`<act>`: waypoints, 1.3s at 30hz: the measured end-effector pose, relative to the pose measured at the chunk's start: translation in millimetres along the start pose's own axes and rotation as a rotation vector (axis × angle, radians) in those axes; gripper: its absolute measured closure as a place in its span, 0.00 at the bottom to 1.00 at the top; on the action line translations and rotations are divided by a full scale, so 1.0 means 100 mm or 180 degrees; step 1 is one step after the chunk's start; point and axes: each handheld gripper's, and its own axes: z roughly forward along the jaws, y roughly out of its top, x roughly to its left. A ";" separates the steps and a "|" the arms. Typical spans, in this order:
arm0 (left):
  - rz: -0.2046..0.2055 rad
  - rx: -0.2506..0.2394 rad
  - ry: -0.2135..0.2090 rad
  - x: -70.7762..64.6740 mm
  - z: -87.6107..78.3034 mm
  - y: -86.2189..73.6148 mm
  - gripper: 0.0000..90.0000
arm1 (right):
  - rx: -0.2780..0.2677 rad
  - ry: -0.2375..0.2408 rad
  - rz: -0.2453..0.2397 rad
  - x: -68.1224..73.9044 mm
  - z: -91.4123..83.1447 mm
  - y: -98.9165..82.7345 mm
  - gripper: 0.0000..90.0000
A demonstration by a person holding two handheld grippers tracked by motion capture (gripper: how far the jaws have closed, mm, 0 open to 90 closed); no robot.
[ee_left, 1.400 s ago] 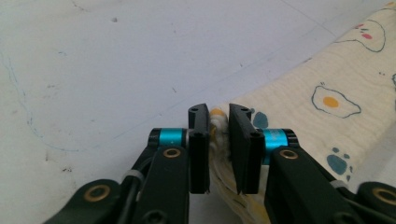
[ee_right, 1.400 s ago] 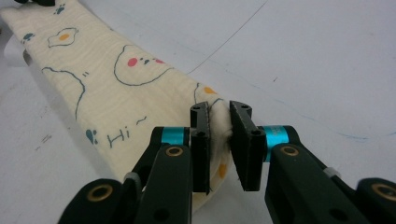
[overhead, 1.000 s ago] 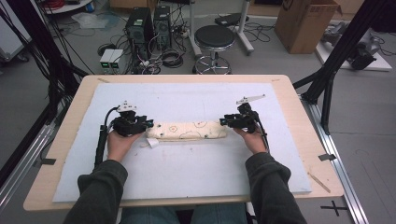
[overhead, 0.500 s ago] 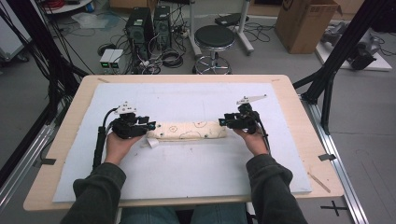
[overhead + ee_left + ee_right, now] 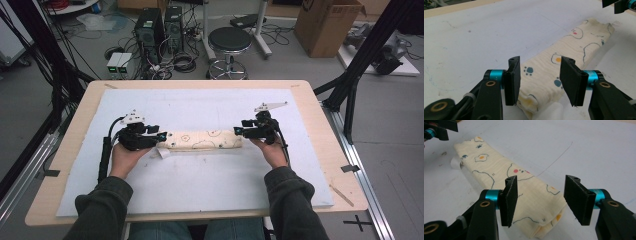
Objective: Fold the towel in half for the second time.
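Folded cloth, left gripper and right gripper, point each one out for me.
Folded cloth (image 5: 202,140), high view, middle of its top face.
Left gripper (image 5: 539,78), left gripper view, midway between its fingers.
Right gripper (image 5: 543,198), right gripper view, midway between its fingers.

A wooden table (image 5: 320,125) bears a white mat (image 5: 210,175) and folded cloth (image 5: 205,140).

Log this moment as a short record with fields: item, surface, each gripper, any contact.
item: folded cream cloth with printed egg and paw pictures, lying flat as a long strip
surface: white mat on a wooden table
left gripper: at the cloth's left end, jaws just opening, astride the cloth with gaps at the pads
right gripper: at the cloth's right end, jaws just opening, cloth end between them, not pressed
contact: neither gripper clamps the cloth
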 end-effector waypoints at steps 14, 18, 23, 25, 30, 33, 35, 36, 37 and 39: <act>0.0011 -0.0058 -0.0066 -0.03 -0.07 0.02 0.50 | -0.0064 -0.0003 0.0064 0.02 -0.06 0.01 0.34; -0.0009 -0.0080 -0.0080 -0.04 -0.09 0.03 0.47 | -0.0074 -0.0012 0.0060 0.03 -0.08 0.01 0.30; -0.0009 -0.0086 -0.0101 -0.05 -0.11 0.04 0.44 | -0.0080 0.0012 0.0088 0.06 -0.09 0.01 0.24; -0.0022 -0.0082 -0.0106 -0.05 -0.12 0.04 0.42 | -0.0087 0.0010 0.0089 0.06 -0.09 0.01 0.23; -0.0018 -0.0072 -0.0110 -0.05 -0.14 0.04 0.39 | -0.0107 0.0003 0.0116 0.07 -0.11 0.01 0.20; -0.0017 -0.0066 -0.0129 -0.06 -0.15 0.04 0.39 | -0.0119 -0.0001 0.0098 0.07 -0.13 0.01 0.19; -0.0006 -0.0052 -0.0131 -0.07 -0.16 0.04 0.38 | -0.0124 0.0004 0.0099 0.08 -0.14 0.01 0.19; -0.0004 -0.0056 -0.0129 -0.08 -0.17 0.04 0.38 | -0.0131 -0.0001 0.0096 0.09 -0.15 0.01 0.19; -0.0001 -0.0054 -0.0131 -0.08 -0.17 0.04 0.38 | -0.0124 0.0001 0.0099 0.09 -0.15 0.01 0.19; 0.0016 -0.0070 -0.0139 -0.09 -0.19 0.04 0.38 | -0.0139 0.0010 0.0079 0.10 -0.17 0.01 0.18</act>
